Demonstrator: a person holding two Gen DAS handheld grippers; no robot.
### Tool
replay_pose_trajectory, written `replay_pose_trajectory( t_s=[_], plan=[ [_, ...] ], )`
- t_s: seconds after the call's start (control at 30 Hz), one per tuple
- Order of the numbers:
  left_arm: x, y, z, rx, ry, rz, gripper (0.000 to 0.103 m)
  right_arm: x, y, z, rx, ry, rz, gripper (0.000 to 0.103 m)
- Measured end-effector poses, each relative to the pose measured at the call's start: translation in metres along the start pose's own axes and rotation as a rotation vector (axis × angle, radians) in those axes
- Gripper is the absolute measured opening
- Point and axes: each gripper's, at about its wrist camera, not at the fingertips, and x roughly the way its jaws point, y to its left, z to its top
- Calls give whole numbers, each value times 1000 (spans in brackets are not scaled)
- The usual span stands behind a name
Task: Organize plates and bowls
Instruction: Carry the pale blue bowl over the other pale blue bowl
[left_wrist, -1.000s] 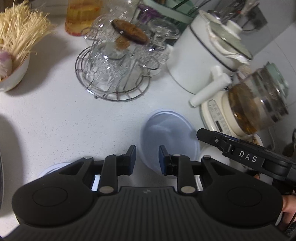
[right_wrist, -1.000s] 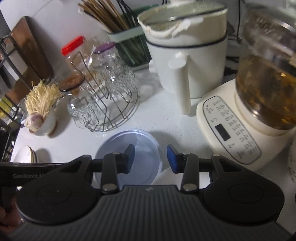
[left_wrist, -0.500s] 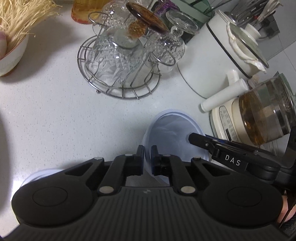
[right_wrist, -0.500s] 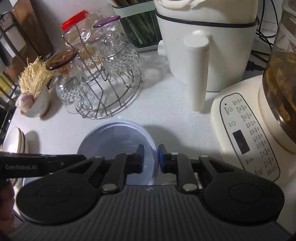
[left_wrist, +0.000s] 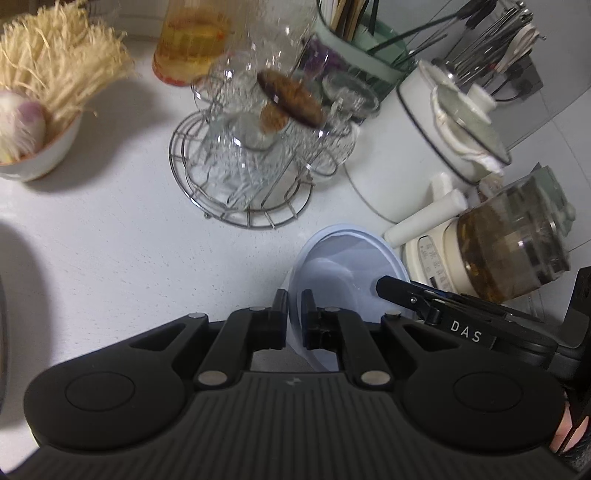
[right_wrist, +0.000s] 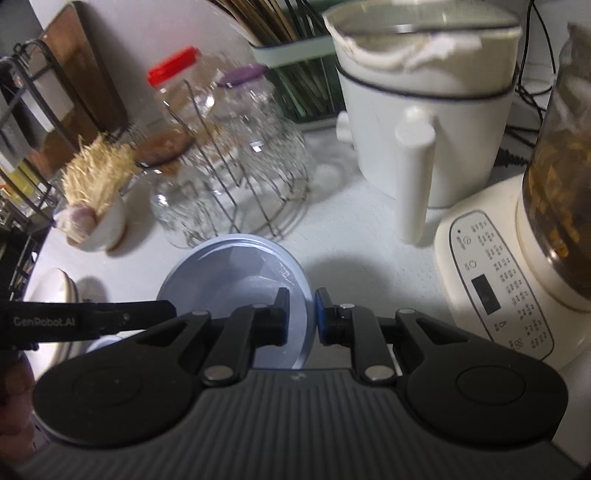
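Glass jars (right_wrist: 207, 147) blurred (motion smear), kettle (right_wrist: 565, 155) cut by frame edge

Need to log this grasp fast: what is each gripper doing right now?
Left gripper: closed on the rim of the blue plastic bowl.
Right gripper: closed on the same bowl's opposite rim.

A white speckled counter (left_wrist: 122, 254) held a round wire rack (left_wrist: 242, 184) of glasses, a small white bowl (left_wrist: 44, 155) of straw-like stuff, a big white pot (right_wrist: 424, 107), a cream kettle base (right_wrist: 495, 280) and jars at the back.
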Motion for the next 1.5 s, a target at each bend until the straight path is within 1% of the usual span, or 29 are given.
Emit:
replay_pose_trajectory(
  t_s=[0.33,0.6,0.7,0.9,0.97,1.07,1.27,1.5],
  plan=[
    [-62,0,3,17,-33,-23,8,-47,36,5,18,-62,10,18],
    [-104,7,4,44,-59,-52,8,-85,66,0,43,-140,27,18],
    [-116,12,3,48,-66,-53,8,-93,76,-4,51,-167,32,18],
    [-135,21,0,68,-83,-57,8,-101,95,-14,51,-193,27,18],
    [-140,26,-1,71,-82,-57,8,-99,102,-18,42,-187,17,18],
    [-147,36,-3,74,-77,-43,9,-98,112,-24,59,-180,29,18],
    [-150,60,-8,67,-42,-21,8,-85,130,-36,73,-148,33,18],
    [-129,85,-18,64,68,29,9,-62,144,-59,107,-71,13,18]
  ],
)
